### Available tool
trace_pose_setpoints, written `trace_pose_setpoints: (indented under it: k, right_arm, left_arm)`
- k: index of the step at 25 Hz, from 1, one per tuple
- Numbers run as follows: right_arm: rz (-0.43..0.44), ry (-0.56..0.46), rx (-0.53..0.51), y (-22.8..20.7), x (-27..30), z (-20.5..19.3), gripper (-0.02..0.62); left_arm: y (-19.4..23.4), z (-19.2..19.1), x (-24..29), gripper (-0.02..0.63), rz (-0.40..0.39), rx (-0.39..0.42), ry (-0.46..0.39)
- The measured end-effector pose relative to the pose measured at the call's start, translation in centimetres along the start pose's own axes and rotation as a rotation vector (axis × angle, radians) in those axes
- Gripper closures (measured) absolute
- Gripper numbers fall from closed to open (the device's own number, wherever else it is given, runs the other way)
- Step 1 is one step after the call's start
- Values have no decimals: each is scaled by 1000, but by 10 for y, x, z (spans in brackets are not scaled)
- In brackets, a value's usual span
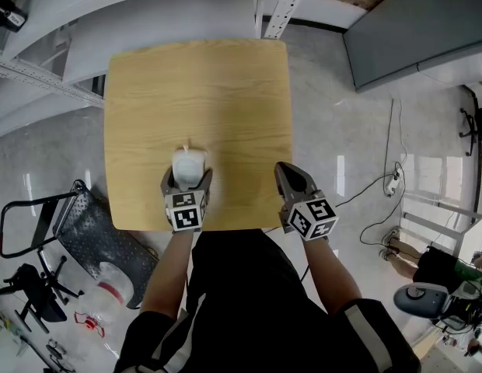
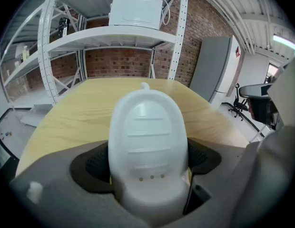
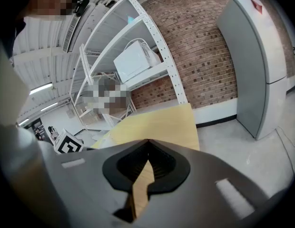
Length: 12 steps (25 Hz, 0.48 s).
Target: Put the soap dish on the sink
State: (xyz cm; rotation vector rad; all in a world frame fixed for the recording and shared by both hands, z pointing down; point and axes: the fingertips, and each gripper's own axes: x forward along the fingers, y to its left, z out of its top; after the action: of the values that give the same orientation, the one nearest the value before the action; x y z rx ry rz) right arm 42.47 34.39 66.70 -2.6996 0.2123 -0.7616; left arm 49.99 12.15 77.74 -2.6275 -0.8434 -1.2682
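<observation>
**Over the near half of the counter, your left gripper has the soap dish**

The pale wooden counter [image 1: 198,92] fills the middle of the head view, with a white shelf rack [image 2: 114,37] and a grey cabinet [image 2: 211,68] beyond its far side. Your left gripper [image 1: 188,176] is over the counter's near part, its jaws closed against the sides of the white soap dish [image 2: 148,146]. Whether the dish touches the wood cannot be told. Your right gripper [image 1: 284,169] is at the near right edge, jaws together, tips touching, nothing between them.
</observation>
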Motion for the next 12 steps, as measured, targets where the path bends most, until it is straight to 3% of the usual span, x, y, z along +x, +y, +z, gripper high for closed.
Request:
trace_pose_setpoints:
  k: [6,9,12]
  right_arm:
    - [3,3,-9,-10,-6,1,591]
    - [16,4,-24,-9,-5,3,591]
    - [36,-5,-37,-4,-5,6,591]
  left_arm:
    - [-2,-1,5,138,-16,-6,32]
    - [2,1,4,101,11,18,39]
    - [5,5,-2,100,24,-14,26]
